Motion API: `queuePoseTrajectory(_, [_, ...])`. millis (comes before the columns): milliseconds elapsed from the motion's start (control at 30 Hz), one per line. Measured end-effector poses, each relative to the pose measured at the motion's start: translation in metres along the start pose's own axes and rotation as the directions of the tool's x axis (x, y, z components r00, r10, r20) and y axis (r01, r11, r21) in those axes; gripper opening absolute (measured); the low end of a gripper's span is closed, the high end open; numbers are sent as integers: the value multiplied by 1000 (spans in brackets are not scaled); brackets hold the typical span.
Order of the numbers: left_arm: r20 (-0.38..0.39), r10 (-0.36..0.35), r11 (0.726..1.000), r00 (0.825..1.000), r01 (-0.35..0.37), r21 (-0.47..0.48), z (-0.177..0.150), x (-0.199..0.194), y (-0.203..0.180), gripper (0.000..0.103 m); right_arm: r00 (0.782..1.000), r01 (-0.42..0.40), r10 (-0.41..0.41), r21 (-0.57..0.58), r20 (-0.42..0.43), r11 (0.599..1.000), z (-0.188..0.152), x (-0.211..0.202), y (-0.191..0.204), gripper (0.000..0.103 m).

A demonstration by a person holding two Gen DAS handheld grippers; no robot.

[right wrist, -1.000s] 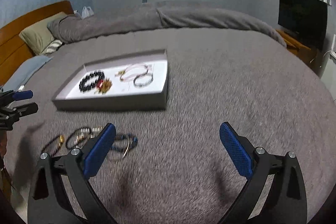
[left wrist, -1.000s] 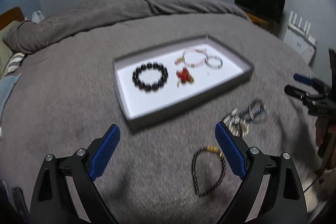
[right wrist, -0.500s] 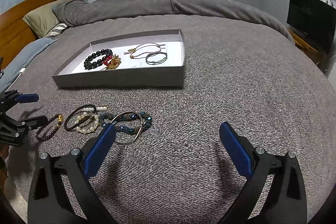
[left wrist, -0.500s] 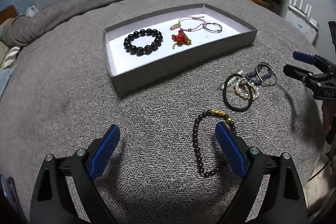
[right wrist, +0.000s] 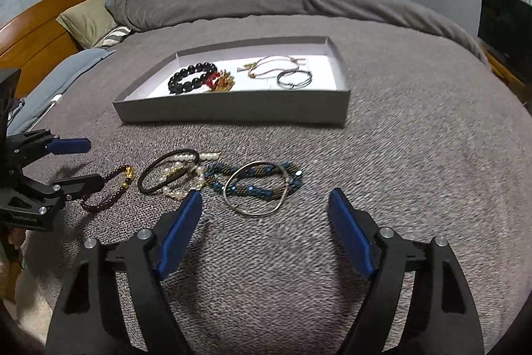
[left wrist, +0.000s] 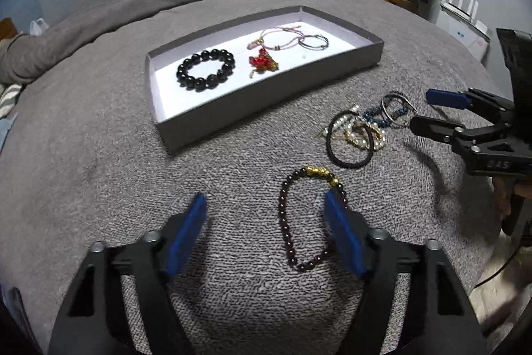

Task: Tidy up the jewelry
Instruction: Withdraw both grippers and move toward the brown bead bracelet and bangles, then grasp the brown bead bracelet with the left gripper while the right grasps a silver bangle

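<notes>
Grey bed blanket | both our grippers, left gripper and right gripper, spread wide, holding nothing | dark bead bracelet looks light, floppy; we pinch its strand.

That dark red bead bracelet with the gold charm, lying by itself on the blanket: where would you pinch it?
Pinch the garnet bracelet on its plain-bead left side, coming straight down. It lies flat as an open loop, so one jaw can drop inside and one outside. The left gripper is open and nearest; the gold charm looks lumpier.

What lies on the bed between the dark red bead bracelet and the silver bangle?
In the right wrist view, a black hair tie tangled with a pearl bracelet lies between them.
</notes>
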State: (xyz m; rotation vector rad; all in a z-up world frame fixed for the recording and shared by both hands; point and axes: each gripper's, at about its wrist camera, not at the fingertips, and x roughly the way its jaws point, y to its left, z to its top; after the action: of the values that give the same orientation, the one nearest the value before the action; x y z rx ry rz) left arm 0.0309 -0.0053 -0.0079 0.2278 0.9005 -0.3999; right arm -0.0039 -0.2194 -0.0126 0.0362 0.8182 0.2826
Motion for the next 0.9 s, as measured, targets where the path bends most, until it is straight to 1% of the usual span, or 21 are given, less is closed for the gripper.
queuePoseTrajectory(33, [-2, -4, 1000, 1000, 4, -2, 0, 0, 0, 60, 1000, -4, 4, 3, -3, 1000, 0, 2, 1, 69])
queuePoseTrajectory(100, [-2, -22, 1000, 1000, 22, -11, -1, 1, 1, 57, 1000, -9, 9, 4, -5, 1000, -1, 4, 3, 66])
queuePoseTrajectory(133, [-3, -34, 999, 999, 34, -15, -1, 0, 2, 52, 1000, -9, 9, 5, -7, 1000, -1, 6, 4, 65])
queuePoseTrajectory(167, [-6, -46, 999, 999, 46, -16, -1, 0, 1, 45, 1000, -8, 8, 8, -11, 1000, -1, 8, 5, 64])
queuePoseTrajectory(267, [-15, -68, 998, 998, 68, -2, -3, 1, -1, 39, 1000, -6, 6, 5, -15, 1000, -2, 12, 7, 63])
queuePoseTrajectory(333, [-21, -73, 997, 997, 73, 8, -4, 2, -4, 37, 1000, -1, 1, 3, -14, 1000, -2, 15, 7, 58])
queuePoseTrajectory(367, [-25, -75, 997, 997, 75, 10, -4, 4, -4, 36, 1000, 4, -4, 4, -20, 1000, -3, 16, 7, 51])
queuePoseTrajectory(400, [-31, -77, 997, 997, 78, 9, -4, 5, -5, 36, 1000, 3, -3, 9, -20, 1000, -3, 16, 6, 48])
queuePoseTrajectory(533, [-44, -90, 996, 995, 90, 4, -6, 10, -4, 32, 1000, -12, 12, 10, -14, 1000, -3, 12, 1, 48])
queuePoseTrajectory(600, [-45, -93, 996, 995, 93, 0, -6, 10, -4, 26, 1000, -16, 16, 12, -6, 1000, -4, 9, 1, 48])
queuePoseTrajectory(667, [-45, -93, 996, 995, 93, -5, -5, 10, -2, 10, 1000, -16, 16, 10, 7, 1000, -3, 6, 0, 48])
queuePoseTrajectory(700, [-45, -90, 996, 995, 90, -6, -5, 10, -2, 8, 1000, -15, 15, 10, 14, 1000, -3, 4, 0, 48])
queuePoseTrajectory(833, [-11, -92, 995, 996, 91, -27, -3, 1, 2, 6, 998, -28, 27, 19, 52, 999, 1, -6, -3, 48])
queuePoseTrajectory(900, [10, -92, 995, 996, 92, -28, 0, -5, 2, 6, 998, -19, 18, 12, 53, 1000, 3, -9, -5, 48])
